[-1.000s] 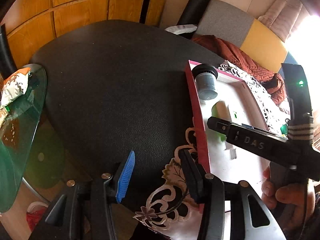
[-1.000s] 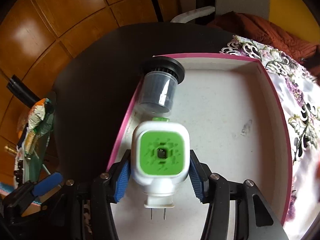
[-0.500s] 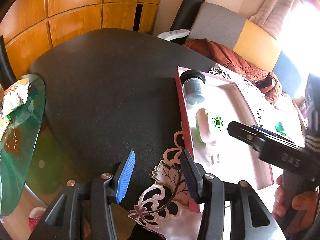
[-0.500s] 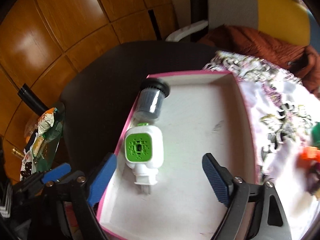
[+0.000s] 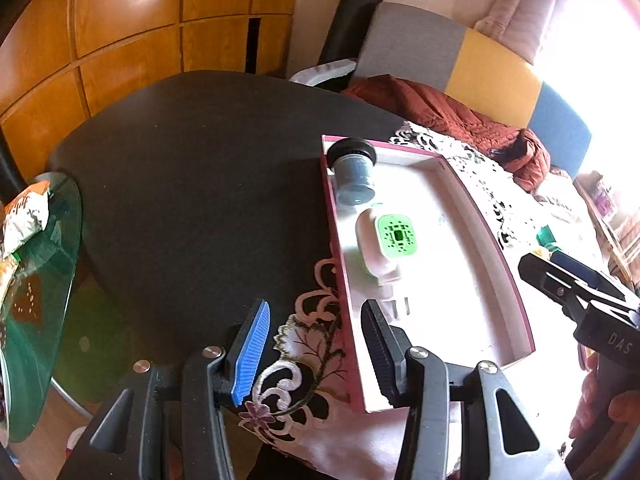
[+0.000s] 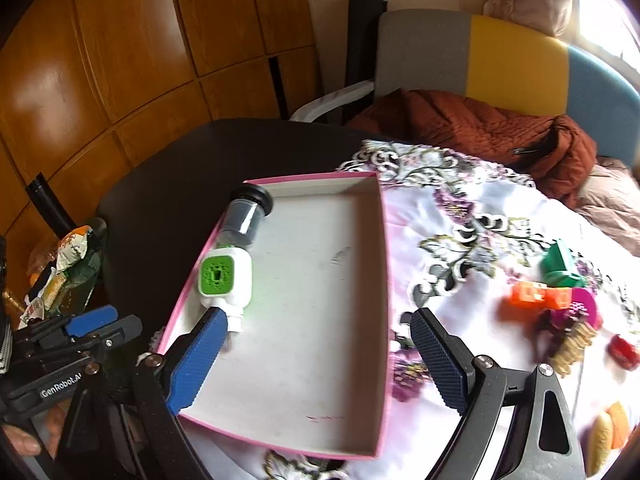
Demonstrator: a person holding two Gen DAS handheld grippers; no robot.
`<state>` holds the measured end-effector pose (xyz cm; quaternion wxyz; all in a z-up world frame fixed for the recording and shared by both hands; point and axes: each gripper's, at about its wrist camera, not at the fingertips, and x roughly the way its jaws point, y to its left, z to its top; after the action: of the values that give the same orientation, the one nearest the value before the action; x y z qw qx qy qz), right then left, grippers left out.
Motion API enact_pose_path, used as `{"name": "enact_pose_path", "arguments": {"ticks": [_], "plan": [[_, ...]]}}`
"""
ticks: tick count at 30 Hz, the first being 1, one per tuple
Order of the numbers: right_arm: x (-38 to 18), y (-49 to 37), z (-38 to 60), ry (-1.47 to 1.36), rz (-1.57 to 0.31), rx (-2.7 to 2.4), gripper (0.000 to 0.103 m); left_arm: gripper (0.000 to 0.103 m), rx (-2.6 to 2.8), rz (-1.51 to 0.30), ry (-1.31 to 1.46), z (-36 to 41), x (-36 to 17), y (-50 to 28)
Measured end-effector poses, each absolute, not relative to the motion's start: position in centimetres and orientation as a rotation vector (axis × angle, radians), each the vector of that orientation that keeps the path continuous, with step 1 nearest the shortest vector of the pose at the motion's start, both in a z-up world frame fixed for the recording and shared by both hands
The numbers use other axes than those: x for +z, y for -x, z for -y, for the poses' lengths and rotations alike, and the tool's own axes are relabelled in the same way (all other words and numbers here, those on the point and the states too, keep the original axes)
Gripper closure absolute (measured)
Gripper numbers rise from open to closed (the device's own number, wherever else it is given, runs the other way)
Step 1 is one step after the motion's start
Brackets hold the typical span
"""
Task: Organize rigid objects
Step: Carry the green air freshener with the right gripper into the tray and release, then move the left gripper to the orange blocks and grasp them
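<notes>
While the left gripper [image 5: 316,344] straddled the tray [image 6: 382,280] wall, jaws apart and not clamped (seemingly steadying it), the right gripper [image 6: 320,360] hovered tilted down above the floor, jaws opening, nothing between. Plug [image 6: 224,276] and jar [image 6: 246,218] lay along the left wall; loose toys [image 6: 560,304] waited on the cloth [image 6: 460,240] beyond.

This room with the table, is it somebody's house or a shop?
Most likely a home living room: wood-panelled cupboards, a brown jacket on a cushioned seat, and a floral tablecloth strewn with toys.
</notes>
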<state>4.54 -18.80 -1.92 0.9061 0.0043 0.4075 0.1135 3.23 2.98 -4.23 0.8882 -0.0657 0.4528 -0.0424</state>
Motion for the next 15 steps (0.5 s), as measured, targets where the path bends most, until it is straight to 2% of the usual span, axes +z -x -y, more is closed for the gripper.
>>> {"name": "enact_pose_path", "arguments": {"ticks": [15], "plan": [[0.6,-2.6,30.1,0.002,-0.775,0.009,0.009,0.055,-0.160,-0.923,0.035,1.0,-3.2,-2.9]]}}
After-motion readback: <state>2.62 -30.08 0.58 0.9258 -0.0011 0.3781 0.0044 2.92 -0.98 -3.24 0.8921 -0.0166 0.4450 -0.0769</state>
